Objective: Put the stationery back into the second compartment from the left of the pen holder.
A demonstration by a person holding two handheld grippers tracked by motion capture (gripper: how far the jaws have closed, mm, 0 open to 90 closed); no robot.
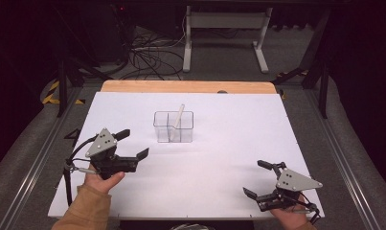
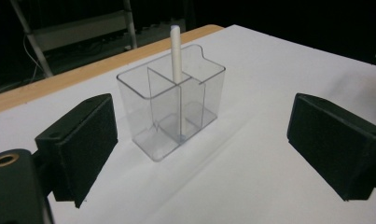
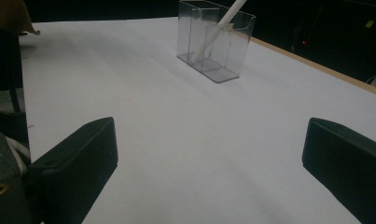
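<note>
Jaws spread wide on our left tool (image 1: 133,143), which holds nothing and faces the clear divided holder (image 2: 171,105) just ahead of it. Our right tool (image 1: 261,179) is equally spread and empty, hovering near the counter's (image 1: 219,158) near right corner, well apart from the holder. A white stick (image 2: 177,70) leans inside one compartment. We judge the stick is already placed, or not yet grasped for removal; nothing else lies around.

Lab: white-topped bench (image 1: 229,158), loose floor cables (image 1: 147,60), metal frames (image 1: 224,21), dark surround.
</note>
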